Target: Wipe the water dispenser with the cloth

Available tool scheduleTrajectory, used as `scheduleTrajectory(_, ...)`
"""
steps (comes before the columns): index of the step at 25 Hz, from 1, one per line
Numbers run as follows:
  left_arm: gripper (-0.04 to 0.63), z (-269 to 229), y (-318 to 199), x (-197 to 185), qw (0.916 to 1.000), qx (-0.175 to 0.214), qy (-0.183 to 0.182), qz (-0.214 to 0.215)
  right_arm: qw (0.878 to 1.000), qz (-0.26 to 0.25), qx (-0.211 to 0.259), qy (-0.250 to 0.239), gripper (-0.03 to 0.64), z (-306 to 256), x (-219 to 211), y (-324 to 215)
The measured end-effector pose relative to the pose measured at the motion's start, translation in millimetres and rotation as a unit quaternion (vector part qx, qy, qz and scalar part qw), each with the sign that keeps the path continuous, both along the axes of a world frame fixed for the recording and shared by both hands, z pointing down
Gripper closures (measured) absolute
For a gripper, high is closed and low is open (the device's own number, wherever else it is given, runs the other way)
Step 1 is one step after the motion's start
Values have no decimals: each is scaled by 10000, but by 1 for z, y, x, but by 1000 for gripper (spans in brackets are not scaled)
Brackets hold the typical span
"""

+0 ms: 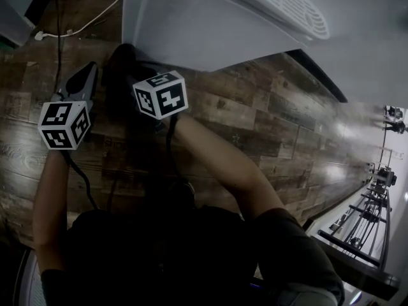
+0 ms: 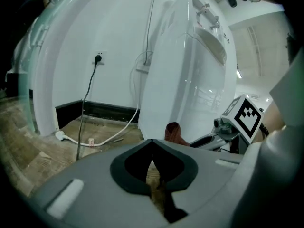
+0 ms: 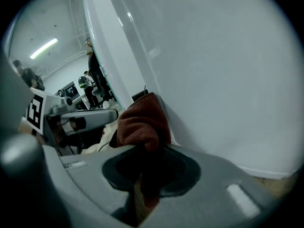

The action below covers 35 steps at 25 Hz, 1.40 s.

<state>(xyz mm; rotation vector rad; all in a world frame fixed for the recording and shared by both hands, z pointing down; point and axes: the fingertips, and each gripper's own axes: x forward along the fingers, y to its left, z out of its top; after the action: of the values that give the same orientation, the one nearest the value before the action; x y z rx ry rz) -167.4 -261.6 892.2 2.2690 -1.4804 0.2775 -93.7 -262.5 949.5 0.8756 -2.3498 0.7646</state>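
The white water dispenser stands on the wood floor, and its tall front also shows in the left gripper view. My right gripper is shut on a bunched red-brown cloth, which presses against the dispenser's smooth side panel low down. In the left gripper view the cloth shows at the dispenser's base beside the right gripper's marker cube. My left gripper hangs a little to the left, jaws shut with nothing between them. In the head view both marker cubes sit below the dispenser.
A white cable and plug lie on the floor by the wall, and a black cord runs up to a wall socket. Another white appliance stands to the left. Several people and metal racks are farther off.
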Motion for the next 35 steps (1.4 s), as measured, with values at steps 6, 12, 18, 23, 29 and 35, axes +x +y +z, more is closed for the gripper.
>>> scheduleTrajectory(6,575,-71,-6,-18,9980,460,205,-391,9964,390,313,-684,555,-93,0,-14)
scheduleTrajectory(12,575,-184,6,-27,9954,849,-26,-448,9863,773,3,-1458,555,-201,-11,-4)
scheduleTrajectory(18,575,-277,10,-20,9946,951,-35,-406,9844,775,-164,-1573,555,-283,-17,-6)
scheduleTrajectory(23,575,-341,15,-14,9965,694,8,-459,9836,854,-418,-1530,555,-342,-18,-2)
scheduleTrajectory(29,575,-427,18,-22,9961,628,-97,-615,9802,924,-526,-1668,555,-425,-24,-3)
scheduleTrajectory(35,575,-500,23,-11,9963,563,-35,-649,9759,980,-631,-1846,555,-508,-15,8)
